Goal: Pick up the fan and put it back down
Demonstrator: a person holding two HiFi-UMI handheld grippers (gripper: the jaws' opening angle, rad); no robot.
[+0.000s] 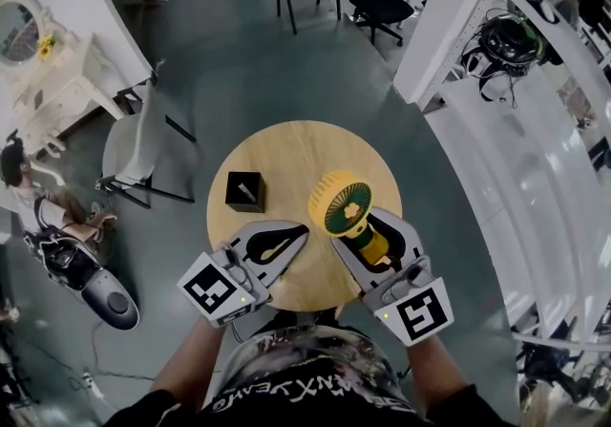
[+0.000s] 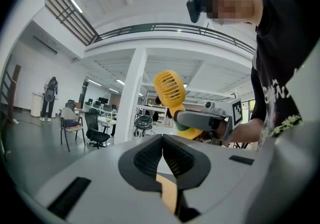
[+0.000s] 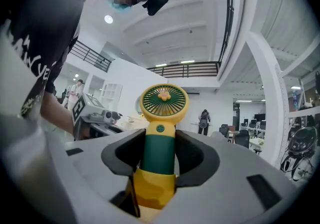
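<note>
Round wooden table (image 1: 286,153) in open office hall; black box (image 1: 245,190) at far left. Item: fan (image 3: 164,101), yellow head, green handle, held above table's near right, handle clamped in right gripper (image 3: 160,143). Left gripper (image 2: 162,140): jaws together, empty. Likely light, rigid plastic; grille looks fragile, so grip handle. No brand legible; square markers only.

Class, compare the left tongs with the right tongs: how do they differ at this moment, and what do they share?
The left tongs have their jaws pressed together; the right tongs have theirs apart. The left tongs hold nothing; the right tongs grip the fan by its handle. Both are grey and reach out over the round table.
</note>
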